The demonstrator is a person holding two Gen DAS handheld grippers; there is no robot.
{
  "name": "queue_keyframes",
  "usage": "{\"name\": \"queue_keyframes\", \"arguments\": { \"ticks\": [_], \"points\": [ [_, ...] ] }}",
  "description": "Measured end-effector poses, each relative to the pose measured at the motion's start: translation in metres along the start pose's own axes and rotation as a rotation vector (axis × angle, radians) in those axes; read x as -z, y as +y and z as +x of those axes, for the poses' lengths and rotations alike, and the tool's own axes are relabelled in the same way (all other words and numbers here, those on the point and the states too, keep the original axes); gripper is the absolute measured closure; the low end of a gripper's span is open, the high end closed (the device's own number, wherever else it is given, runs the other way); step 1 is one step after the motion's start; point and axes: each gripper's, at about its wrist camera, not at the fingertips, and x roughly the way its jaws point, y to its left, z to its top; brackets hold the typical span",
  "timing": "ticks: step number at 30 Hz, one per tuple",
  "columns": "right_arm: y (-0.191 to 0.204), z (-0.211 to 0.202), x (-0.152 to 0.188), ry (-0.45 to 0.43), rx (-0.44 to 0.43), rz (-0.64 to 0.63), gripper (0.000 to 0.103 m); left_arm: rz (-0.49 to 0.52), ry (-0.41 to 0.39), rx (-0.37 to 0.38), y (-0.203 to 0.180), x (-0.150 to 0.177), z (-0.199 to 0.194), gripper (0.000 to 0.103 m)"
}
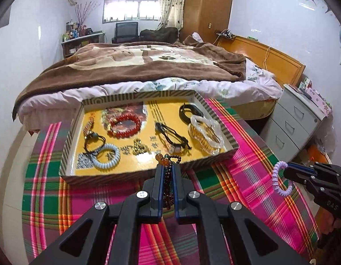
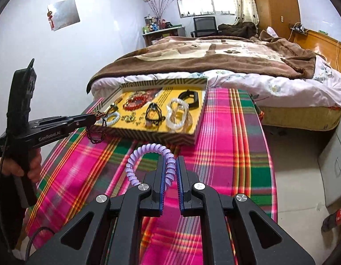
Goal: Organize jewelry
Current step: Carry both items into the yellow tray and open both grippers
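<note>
A shallow striped tray [image 1: 146, 173] with a yellow floor sits on the plaid table and holds several pieces: a red bead bracelet [image 1: 125, 125], a pale blue coil band [image 1: 106, 156], a clear bangle [image 1: 205, 132] and black cords. My left gripper [image 1: 165, 168] is shut on a dark red bead string [image 1: 168, 190], held just above the tray's near rim; it also shows in the right wrist view [image 2: 94, 116]. My right gripper [image 2: 170, 158] is shut on a purple coil band [image 2: 148, 150], held above the cloth to the right of the tray [image 2: 148, 135].
The table wears a pink and green plaid cloth [image 1: 248, 172]. A bed with a brown blanket [image 1: 137, 66] stands right behind the tray. A grey drawer unit [image 1: 292, 121] stands to the right of the table.
</note>
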Motion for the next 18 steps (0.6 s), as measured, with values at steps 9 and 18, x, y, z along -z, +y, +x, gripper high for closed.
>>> {"name": "queue_keyframes", "arguments": {
  "ticks": [9,18],
  "points": [
    [0.005,0.017,-0.043,-0.041,0.028,-0.012,0.093,-0.015,-0.045,0.008,0.018,-0.032,-0.001,0.096],
    [0.004,0.062,-0.088,-0.037,0.056,-0.021,0.093,-0.04,-0.053,0.017,0.036,-0.066,0.023,0.096]
  ]
}}
